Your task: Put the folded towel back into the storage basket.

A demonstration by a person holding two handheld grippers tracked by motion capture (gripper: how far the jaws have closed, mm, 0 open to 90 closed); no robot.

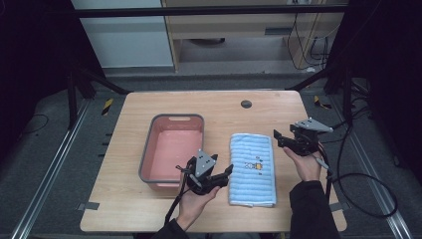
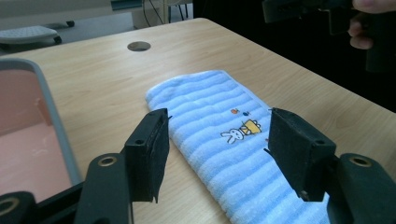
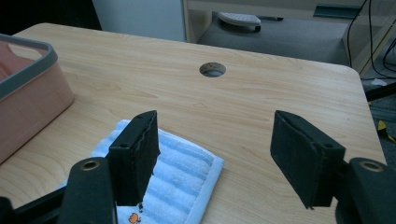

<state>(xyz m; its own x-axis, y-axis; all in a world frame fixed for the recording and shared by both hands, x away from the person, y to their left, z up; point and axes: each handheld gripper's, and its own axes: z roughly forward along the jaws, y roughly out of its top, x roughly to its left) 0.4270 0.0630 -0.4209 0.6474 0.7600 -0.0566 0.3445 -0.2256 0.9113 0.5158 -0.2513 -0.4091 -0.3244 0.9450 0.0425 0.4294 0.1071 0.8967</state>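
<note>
A folded blue striped towel [image 1: 252,169] with a small rabbit picture lies flat on the wooden table [image 1: 149,209], lengthwise front to back. My left gripper [image 1: 226,174] hovers open at the towel's near left edge, beside the pink basin. In the left gripper view the towel [image 2: 219,130] lies between and beyond the open jaws. My right gripper [image 1: 276,138] is open just right of the towel's far right corner. In the right gripper view that towel corner [image 3: 187,172] sits below the left jaw, with bare wood under the gap.
A pink basin with a grey rim [image 1: 171,118] stands left of the towel; it looks empty. A round cable hole [image 1: 246,104] sits near the table's far edge. Cables trail off the right side. The table's front and far left are bare wood.
</note>
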